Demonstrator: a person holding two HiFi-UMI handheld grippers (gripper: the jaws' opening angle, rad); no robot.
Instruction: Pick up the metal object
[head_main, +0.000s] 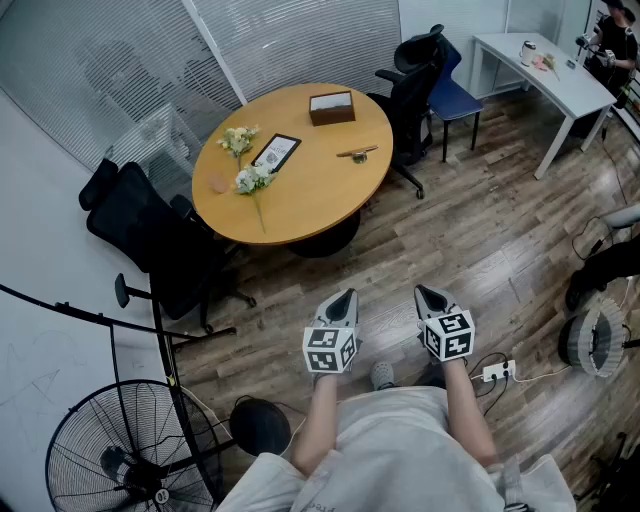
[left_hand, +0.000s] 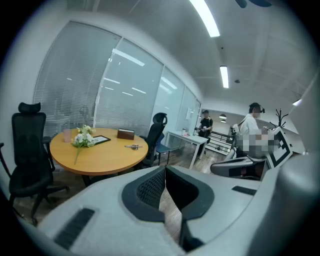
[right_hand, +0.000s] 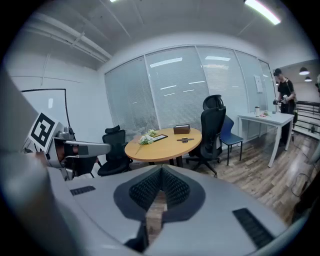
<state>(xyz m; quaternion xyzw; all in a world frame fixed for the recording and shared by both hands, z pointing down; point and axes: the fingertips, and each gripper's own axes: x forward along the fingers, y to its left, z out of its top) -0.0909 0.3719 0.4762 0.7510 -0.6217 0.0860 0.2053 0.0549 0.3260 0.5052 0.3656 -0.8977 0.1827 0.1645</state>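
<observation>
We see the slim metal object (head_main: 357, 154) on the round wooden counter (head_main: 320, 195), well apart from our left claw (head_main: 345, 295) and right claw (head_main: 428, 293). Both are closed and empty, with dark ribbed pads (left_hand: 150, 187).

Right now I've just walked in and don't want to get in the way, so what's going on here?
A person stands on the wood floor, well short of the round table, holding the left gripper and the right gripper low in front. Both are shut and empty. The metal object lies untouched on the table, near the brown box.
</observation>
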